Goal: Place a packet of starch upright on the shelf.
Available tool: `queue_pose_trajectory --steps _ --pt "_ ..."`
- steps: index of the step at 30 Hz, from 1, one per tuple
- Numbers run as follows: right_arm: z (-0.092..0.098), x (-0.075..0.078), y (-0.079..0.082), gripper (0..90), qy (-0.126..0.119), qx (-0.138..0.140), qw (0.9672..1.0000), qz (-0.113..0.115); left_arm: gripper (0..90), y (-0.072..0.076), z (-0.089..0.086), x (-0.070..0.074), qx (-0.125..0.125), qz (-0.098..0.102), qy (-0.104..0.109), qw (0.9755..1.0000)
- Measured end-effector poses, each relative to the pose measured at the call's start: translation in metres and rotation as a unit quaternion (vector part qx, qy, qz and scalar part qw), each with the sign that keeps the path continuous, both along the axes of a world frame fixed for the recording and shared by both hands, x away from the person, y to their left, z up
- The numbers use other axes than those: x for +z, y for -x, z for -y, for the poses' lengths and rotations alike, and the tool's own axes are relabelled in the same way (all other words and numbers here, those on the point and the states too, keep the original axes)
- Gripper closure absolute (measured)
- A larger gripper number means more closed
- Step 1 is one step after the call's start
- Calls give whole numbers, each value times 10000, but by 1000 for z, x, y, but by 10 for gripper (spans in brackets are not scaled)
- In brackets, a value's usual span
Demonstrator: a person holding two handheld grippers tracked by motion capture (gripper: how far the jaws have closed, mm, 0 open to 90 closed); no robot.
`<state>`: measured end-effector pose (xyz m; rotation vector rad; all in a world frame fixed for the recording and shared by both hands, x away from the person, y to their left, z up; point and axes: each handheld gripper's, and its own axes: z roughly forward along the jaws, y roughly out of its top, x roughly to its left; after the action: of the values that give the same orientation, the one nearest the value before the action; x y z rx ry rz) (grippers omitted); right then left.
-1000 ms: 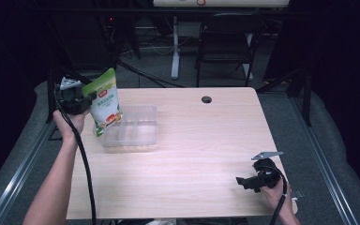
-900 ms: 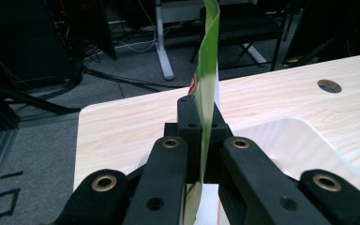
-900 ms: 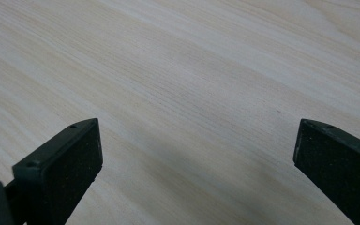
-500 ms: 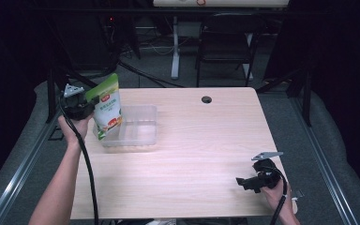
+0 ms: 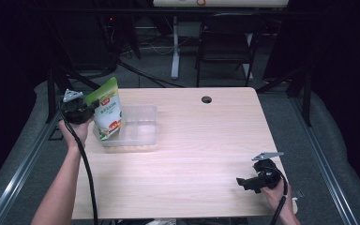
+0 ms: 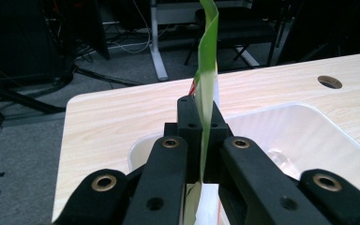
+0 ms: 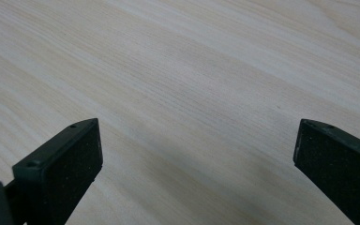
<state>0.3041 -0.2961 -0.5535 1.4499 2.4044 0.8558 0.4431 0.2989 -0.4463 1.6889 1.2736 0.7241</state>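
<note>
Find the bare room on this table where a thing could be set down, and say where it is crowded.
Free: the wide stretch of table between the clear bin and the right gripper, up to the cable hole. Crowded: the left end, where the left gripper holds a green pouch at the bin.

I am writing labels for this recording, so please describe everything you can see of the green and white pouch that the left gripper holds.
The pouch is a flexible bag that looks like plastic film: green top band, white body, a red mark and printing too small to read. It hangs roughly upright, tilted a little, over the left end of the clear plastic container; whether its bottom touches the container cannot be told. The left gripper is shut on its thin upper edge, seen edge-on between the jaws.
</note>
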Motion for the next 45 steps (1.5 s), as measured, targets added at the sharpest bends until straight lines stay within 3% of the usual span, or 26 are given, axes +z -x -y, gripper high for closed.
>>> queue_pose_trajectory --steps 10,17,24,27,29,38,45 --pt "0 0 0 11 -4 0 10000 7 900 4 -5 -6 91 -125 24 9999" --pt "0 0 0 11 -3 -2 10000 14 899 7 -18 -13 246 -244 80 9994" --pt "0 0 0 11 -1 4 10000 19 888 9 -26 -15 291 -363 18 9989" --pt "0 0 0 10 3 -1 10000 17 832 9 -25 -14 318 -384 -117 9987" --pt "0 0 0 10 1 5 10000 18 742 9 -26 -14 367 -434 -184 9982" --pt "-1 0 0 10 6 -9 10000 27 381 15 -33 -10 312 -653 -46 9974" --pt "0 1 0 10 5 -10 10000 27 222 25 -33 0 212 -849 -117 9961"
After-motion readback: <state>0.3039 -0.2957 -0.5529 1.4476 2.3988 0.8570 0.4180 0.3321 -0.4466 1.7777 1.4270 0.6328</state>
